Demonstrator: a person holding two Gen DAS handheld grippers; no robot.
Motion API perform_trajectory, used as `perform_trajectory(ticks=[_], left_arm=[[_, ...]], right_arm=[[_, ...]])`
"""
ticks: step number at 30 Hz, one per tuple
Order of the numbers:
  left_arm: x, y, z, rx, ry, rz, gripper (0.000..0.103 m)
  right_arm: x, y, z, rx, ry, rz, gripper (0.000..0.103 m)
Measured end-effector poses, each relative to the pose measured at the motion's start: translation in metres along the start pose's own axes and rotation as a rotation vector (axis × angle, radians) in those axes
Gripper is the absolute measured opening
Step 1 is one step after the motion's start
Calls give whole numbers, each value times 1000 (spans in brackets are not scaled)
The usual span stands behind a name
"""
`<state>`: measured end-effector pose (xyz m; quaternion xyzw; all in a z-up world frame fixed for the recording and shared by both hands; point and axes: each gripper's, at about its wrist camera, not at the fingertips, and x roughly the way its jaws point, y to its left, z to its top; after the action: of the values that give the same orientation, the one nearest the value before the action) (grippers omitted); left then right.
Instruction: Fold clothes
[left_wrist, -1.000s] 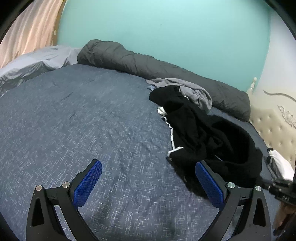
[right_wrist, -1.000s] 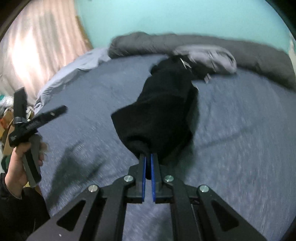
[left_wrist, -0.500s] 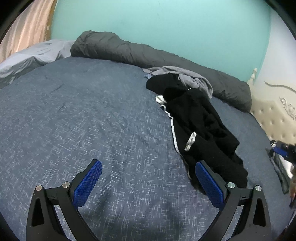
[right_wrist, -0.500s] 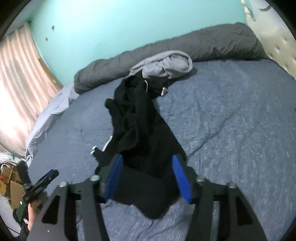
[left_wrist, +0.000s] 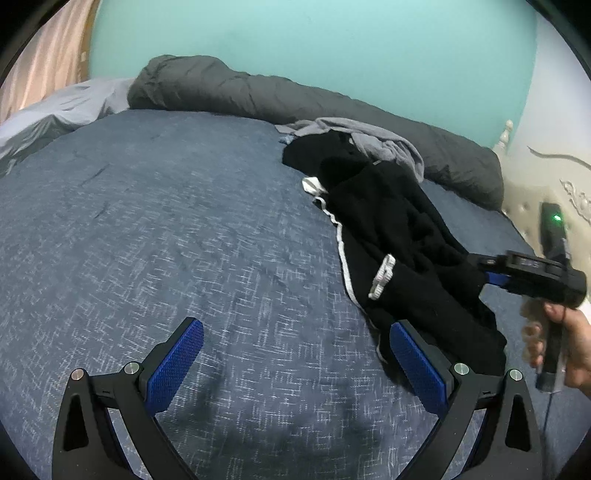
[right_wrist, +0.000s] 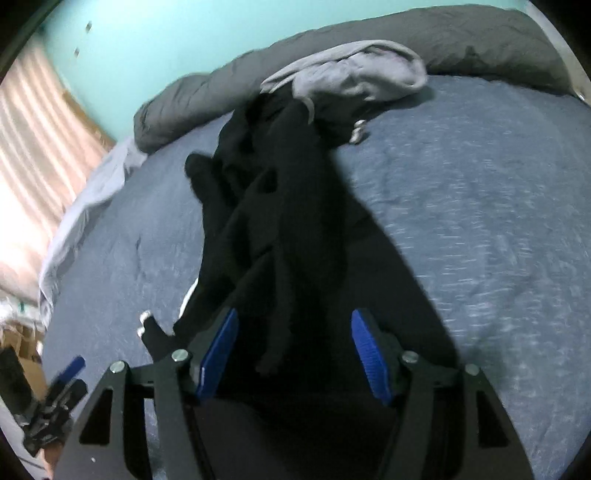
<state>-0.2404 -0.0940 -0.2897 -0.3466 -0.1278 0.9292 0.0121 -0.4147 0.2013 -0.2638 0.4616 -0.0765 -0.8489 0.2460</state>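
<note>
A black garment with white trim (left_wrist: 399, 243) lies stretched out and rumpled on the blue bedspread (left_wrist: 166, 229); it also shows in the right wrist view (right_wrist: 280, 221). A grey garment (left_wrist: 380, 144) lies at its far end, also in the right wrist view (right_wrist: 354, 74). My left gripper (left_wrist: 295, 362) is open and empty, low over the bedspread, just left of the black garment's near end. My right gripper (right_wrist: 293, 354) is open over the garment's near end, and appears from the side in the left wrist view (left_wrist: 491, 271).
A rolled dark grey duvet (left_wrist: 280, 99) lies along the far side of the bed. A pale grey sheet (left_wrist: 59, 114) sits at the far left. A cream tufted headboard (left_wrist: 546, 199) borders the right side. Curtains (right_wrist: 33, 147) hang on the left.
My right gripper opened and let go of the black garment, which now lies flat on the bed. The right gripper has come back over its near end. The left gripper stayed open.
</note>
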Motion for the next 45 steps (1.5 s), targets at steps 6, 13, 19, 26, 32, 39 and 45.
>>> perform_trajectory(ticks=[6,13,19,26,32,39,45], left_arm=[[1,-2,-2,5,5,8,103],[-9,-1,1,0,-19,12,103],[-13,1,1,0,-24,14,103],[-10,5,1,-12,-20,15,103],[-10,6,1,-4,-20,17,103],[-5,12,0,-20,-11,20,103],[-6,12,-1,-11,-8,26,103]], right_arm=[[-9,28,-15,-129,-9,7,4],[-38,69,-47,-303,-1,110,3],[-58,56,-50,-223,-19,189,10],[-83,-6,-14,-34,-153,79,49],[-32,-60,-13,80,20,-119,59],[4,-64,-33,129,114,-30,64],[7,-44,-38,63,91,37,10]])
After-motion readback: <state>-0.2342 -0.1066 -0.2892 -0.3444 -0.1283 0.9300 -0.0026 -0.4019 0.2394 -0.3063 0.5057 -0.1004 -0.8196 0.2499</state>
